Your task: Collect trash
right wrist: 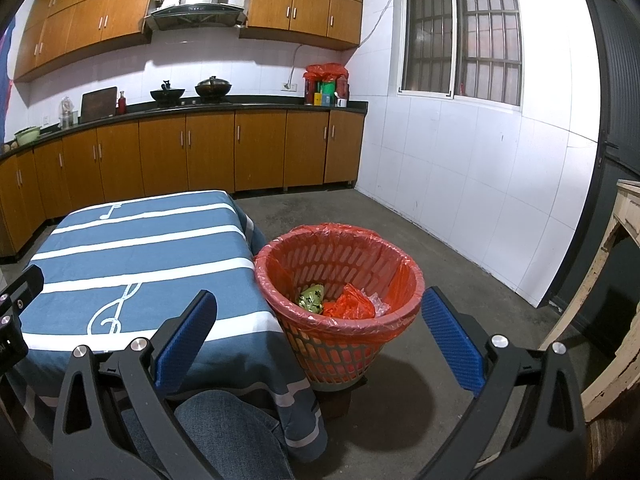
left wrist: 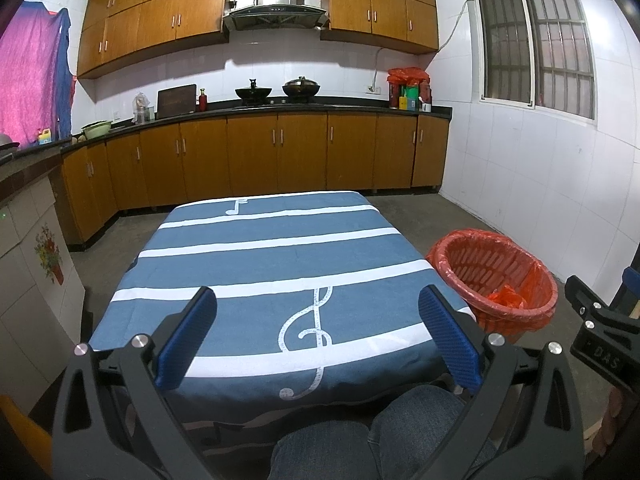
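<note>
- The left gripper (left wrist: 318, 338) fills the bottom of the left wrist view, its blue-padded fingers (left wrist: 186, 340) spread wide with nothing between them, held over the near edge of the tablecloth (left wrist: 272, 256).
- The right gripper (right wrist: 318, 338) sits at the bottom of the right wrist view, jaws likewise spread wide and holding nothing; its left finger lies over the corner of the cloth and its right finger over the floor (right wrist: 460, 264).
- Between and just above the right gripper's fingers, at centre frame, stands the red basket (right wrist: 340, 356), lined with a red plastic bag (right wrist: 404, 276) folded over its rim.
- Inside the basket lies the trash: a crumpled green wrapper (right wrist: 311, 298), a crumpled red bag (right wrist: 350, 302) beside it, and a bit of clear plastic (right wrist: 378, 302) at the right.
- The basket stands on the floor just beside the right edge of the table, touching the hanging cloth.
- The cloth is blue with white stripes and a white treble clef (left wrist: 308, 332) at lower centre of the left view.
- The person's jeans-clad knees (left wrist: 360, 436) show at the bottom edge.
- In the upper half, wooden cabinets (left wrist: 256, 156) run along the far wall, with two woks (left wrist: 276, 90) on the counter under a range hood (left wrist: 276, 8).
- A barred window (right wrist: 460, 36) sits at upper right.
</note>
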`<move>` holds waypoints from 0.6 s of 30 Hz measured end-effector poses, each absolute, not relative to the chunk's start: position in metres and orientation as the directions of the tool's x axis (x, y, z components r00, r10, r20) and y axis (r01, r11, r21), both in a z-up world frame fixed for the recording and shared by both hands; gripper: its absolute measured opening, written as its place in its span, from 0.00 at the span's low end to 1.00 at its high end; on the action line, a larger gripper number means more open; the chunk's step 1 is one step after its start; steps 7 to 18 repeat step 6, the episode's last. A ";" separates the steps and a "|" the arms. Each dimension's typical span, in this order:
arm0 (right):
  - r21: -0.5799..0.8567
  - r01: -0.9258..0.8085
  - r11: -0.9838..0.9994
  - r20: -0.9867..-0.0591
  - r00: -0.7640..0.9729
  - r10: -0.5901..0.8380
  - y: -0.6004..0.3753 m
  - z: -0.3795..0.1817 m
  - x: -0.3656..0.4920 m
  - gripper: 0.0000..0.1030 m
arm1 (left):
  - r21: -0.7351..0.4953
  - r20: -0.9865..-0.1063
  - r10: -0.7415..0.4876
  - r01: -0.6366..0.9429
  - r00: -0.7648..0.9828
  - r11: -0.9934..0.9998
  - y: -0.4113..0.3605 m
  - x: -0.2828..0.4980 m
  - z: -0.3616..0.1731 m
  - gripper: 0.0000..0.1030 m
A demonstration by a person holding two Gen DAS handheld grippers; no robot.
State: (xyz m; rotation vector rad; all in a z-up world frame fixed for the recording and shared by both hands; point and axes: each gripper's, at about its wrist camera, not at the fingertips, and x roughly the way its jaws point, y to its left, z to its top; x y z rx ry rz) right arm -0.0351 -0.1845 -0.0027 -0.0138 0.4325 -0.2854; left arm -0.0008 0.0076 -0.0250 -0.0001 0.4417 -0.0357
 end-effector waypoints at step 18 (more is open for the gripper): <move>-0.073 0.270 0.960 -0.412 0.868 -0.276 -0.186 -0.004 -0.037 0.98 | -0.012 -0.429 -0.038 0.037 0.902 0.999 0.009 0.000 -0.027 0.96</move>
